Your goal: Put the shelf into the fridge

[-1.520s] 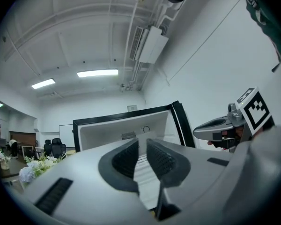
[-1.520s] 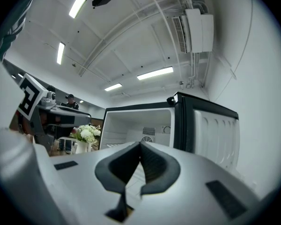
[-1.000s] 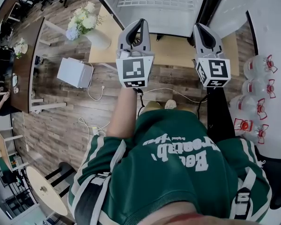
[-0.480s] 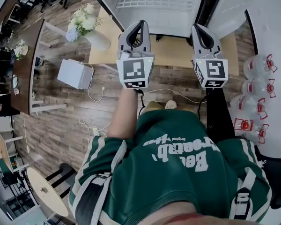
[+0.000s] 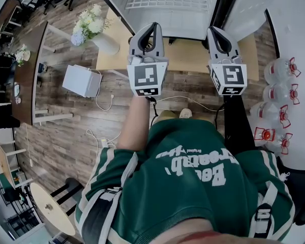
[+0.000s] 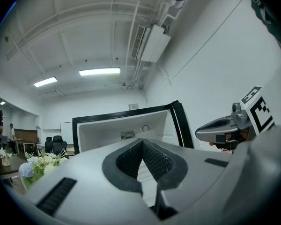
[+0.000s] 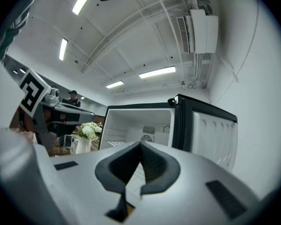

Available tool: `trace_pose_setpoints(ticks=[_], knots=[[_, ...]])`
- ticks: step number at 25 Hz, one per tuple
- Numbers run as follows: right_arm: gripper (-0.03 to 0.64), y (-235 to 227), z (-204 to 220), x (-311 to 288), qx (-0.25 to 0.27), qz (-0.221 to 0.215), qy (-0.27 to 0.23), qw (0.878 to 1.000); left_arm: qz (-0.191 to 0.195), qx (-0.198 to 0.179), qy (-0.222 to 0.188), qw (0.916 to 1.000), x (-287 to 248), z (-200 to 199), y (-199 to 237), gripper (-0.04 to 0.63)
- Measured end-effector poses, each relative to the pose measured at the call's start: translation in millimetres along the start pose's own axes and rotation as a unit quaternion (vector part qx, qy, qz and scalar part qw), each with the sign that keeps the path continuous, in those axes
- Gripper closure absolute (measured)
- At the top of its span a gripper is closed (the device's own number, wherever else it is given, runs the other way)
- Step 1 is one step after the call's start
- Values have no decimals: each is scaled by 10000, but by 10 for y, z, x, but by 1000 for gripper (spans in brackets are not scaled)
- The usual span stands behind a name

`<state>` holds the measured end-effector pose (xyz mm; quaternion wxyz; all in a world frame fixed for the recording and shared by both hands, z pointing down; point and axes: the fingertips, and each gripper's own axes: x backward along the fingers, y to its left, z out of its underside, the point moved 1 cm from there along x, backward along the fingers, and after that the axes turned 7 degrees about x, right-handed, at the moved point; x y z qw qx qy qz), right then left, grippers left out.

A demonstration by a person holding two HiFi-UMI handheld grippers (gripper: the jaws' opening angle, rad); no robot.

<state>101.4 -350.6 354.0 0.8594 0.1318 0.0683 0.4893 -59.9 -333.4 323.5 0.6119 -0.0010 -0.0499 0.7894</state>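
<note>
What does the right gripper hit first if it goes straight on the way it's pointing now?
Most likely the fridge: the right gripper, jaws together and empty, points into its open cavity, just left of the swung-out door. Nothing shows in between, though depth is hard to judge from these views.

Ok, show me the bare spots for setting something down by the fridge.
Free: the tabletop in front of the open fridge, right of the vase; the floor beside the white box. Crowded: the water bottles at the right.
</note>
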Motion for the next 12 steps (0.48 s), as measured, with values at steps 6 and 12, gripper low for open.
trace_pose_setpoints(ticks=[6, 12], knots=[[614, 1, 16, 18, -20, 22, 16, 10000, 3, -27, 38, 10000, 6, 21, -9, 594], [614, 12, 53, 32, -21, 14, 50, 10000, 17, -15, 62, 10000, 1, 50, -29, 594]])
